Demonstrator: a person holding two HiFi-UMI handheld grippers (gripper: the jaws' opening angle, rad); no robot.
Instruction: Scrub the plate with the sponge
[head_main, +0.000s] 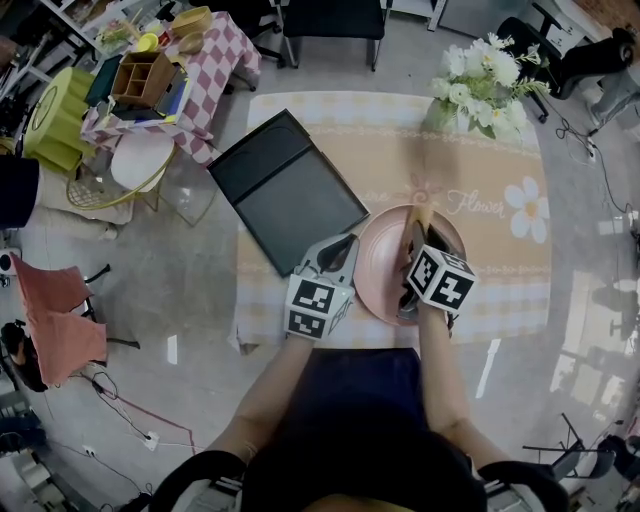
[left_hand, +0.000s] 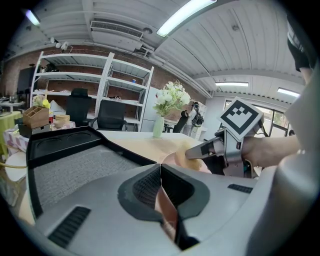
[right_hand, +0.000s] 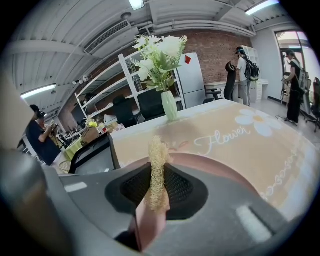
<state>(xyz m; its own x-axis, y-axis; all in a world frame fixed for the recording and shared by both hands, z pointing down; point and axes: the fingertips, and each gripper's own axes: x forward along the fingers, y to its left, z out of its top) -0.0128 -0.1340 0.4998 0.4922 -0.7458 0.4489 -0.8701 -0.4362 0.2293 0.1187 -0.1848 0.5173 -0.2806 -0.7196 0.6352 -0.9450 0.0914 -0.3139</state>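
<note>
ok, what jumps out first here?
The pink plate sits at the near edge of the table, its left rim clamped in the left gripper. The right gripper pinches a yellow sponge over it. A black tray lies to the left, and white flowers stand at the far right corner.

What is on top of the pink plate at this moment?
The yellowish sponge, pinched in the right gripper, is over the middle of the plate; the left gripper clamps the rim. The plate surface beneath the right gripper is covered, so contact cannot be confirmed.
</note>
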